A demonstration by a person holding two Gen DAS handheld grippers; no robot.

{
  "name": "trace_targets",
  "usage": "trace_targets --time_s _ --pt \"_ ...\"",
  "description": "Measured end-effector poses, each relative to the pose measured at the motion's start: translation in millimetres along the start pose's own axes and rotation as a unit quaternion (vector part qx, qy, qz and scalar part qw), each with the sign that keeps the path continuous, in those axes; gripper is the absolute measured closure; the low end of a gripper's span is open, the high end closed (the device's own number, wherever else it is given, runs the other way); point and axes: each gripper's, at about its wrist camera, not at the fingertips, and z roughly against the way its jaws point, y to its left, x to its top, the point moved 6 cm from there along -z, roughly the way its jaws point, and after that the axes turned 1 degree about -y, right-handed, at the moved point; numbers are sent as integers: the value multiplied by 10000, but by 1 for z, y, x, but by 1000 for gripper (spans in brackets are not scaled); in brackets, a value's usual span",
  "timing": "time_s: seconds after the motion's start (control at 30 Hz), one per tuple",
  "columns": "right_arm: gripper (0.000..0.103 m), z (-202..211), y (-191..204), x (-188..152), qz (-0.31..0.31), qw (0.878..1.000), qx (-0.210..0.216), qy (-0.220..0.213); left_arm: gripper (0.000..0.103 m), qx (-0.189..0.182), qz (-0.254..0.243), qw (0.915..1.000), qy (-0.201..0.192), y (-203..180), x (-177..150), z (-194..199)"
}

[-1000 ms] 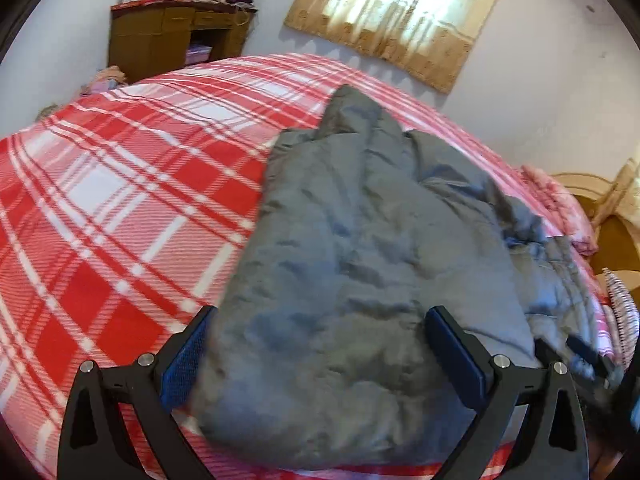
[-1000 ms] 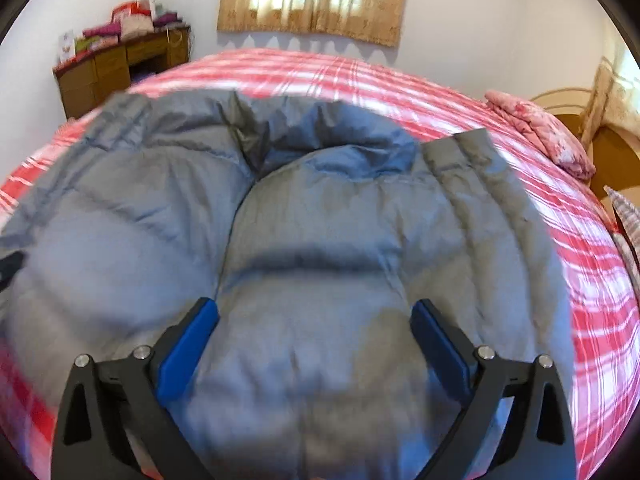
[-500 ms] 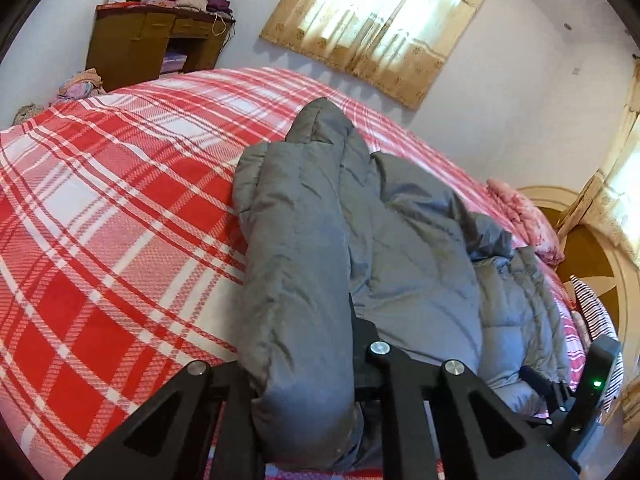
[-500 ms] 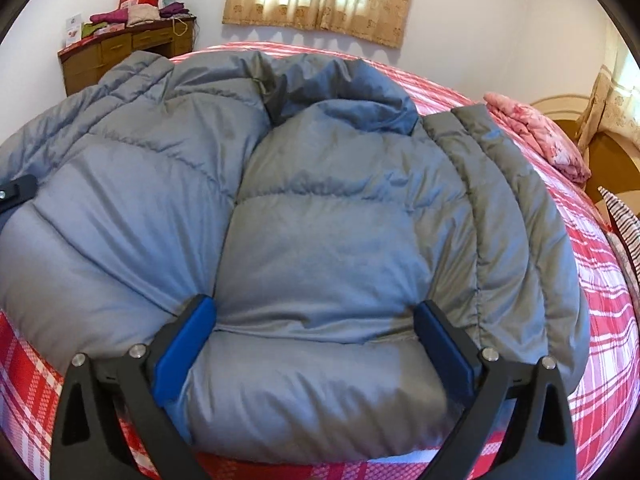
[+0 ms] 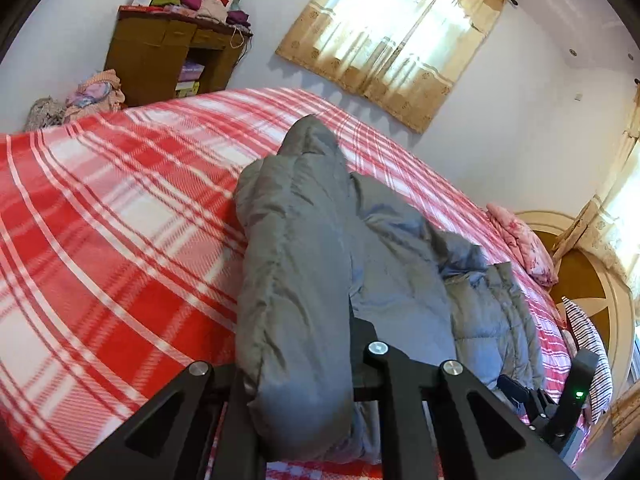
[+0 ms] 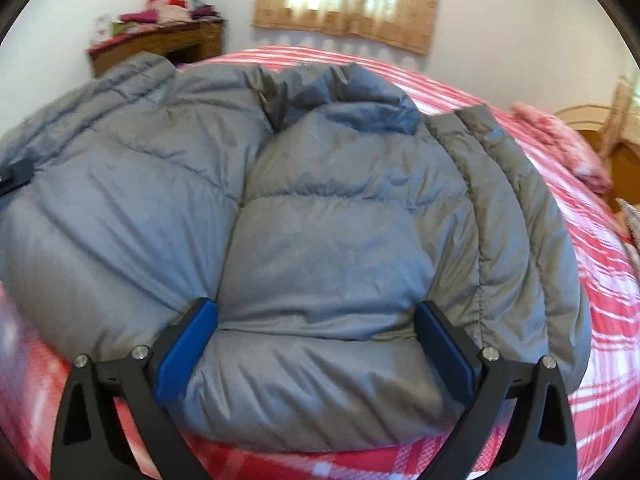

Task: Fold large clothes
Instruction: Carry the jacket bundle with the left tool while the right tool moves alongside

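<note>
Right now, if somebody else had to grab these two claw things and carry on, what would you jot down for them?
Left gripper: shut on the near hem of the grey puffer jacket, a thick ridge of fabric bunched between its fingers.
Right gripper: open, blue pads either side of the jacket's near edge, not pinching it.
Jacket: spread on the red plaid bed, collar toward the curtained window.
Done: left side gripped.
Left: close the right gripper on the hem, then probably fold the jacket over and smooth it.

Plaid bedspread (image 5: 120,216) — curtained window (image 5: 396,36), cluttered desk (image 5: 168,56)
</note>
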Motion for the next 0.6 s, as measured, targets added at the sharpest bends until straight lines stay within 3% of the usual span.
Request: trace_targets --time_s 0.17,0.27,0.37,0.47,0.6 --pt "4 45 -67 8 -664 9961 -29 -580 93 113 -630 9974 -336 -39 22 22" --pt "4 54 -133 2 -1047 9908 -547 -654 93 -86 -1228 9910 -526 -102 33 29" --pt "4 46 -199 -14 -1421 9828 -1084 -465 93 -248 -1844 9805 -627 -163 35 29" --pt "4 43 -259 -43 -1849 9713 -1472 -255 93 -435 -2813 9569 -586 -244 17 15" --pt "4 40 -314 -68 -2283 9577 -1750 -70 93 -689 -3692 9267 -143 -317 -31 -32"
